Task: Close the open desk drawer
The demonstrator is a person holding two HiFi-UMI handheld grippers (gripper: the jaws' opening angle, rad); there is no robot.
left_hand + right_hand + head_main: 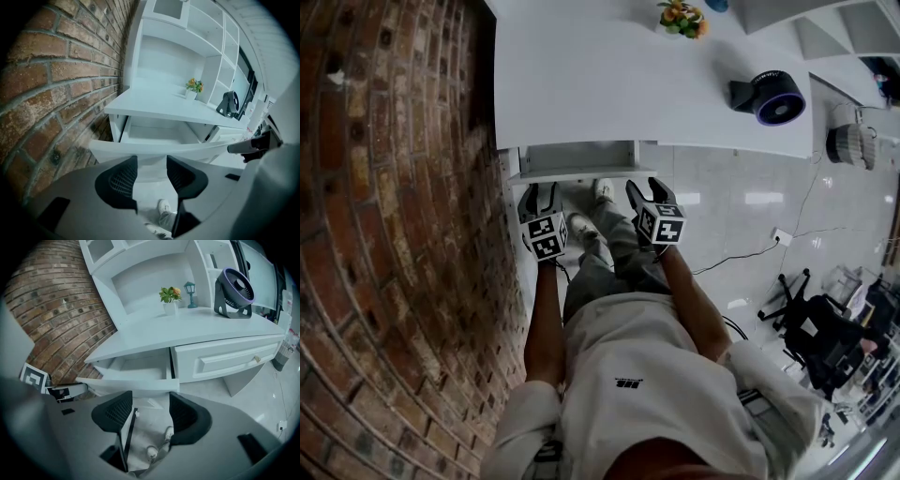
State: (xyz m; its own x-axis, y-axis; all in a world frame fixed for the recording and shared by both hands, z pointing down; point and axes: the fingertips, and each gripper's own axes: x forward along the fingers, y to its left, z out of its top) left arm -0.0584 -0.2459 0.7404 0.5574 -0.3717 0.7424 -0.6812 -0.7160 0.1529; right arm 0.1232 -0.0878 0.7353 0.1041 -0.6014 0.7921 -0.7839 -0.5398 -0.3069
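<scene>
Drawer (577, 161) is open. It sticks out from under the left end of the desk (609, 84), on the side by the brick wall (394, 206), and it looks empty inside. Its front board (133, 384) is long and thin and runs from side to side, along the desk edge. So the way to shut it is to push it straight back under the desk. The left gripper (540, 199) and the right gripper (649, 199) are both out in front of the desk, just on the person's side of that board, and they point at it. The left one is by the left end of the board and the right one is by the right end. Both look about as near as each other, so I think both can push at once. I cannot tell if the tips touch the board yet. The jaws of the left gripper are apart with nothing between them. The jaws of the right gripper are apart too and hold nothing. To the right of the open drawer, under the desk, is a second drawer (225, 359) that is shut. On top of the desk are a small plant (168, 296) and a dark fan (234, 289). A push on one end only may make the drawer go in crooked, I think.
</scene>
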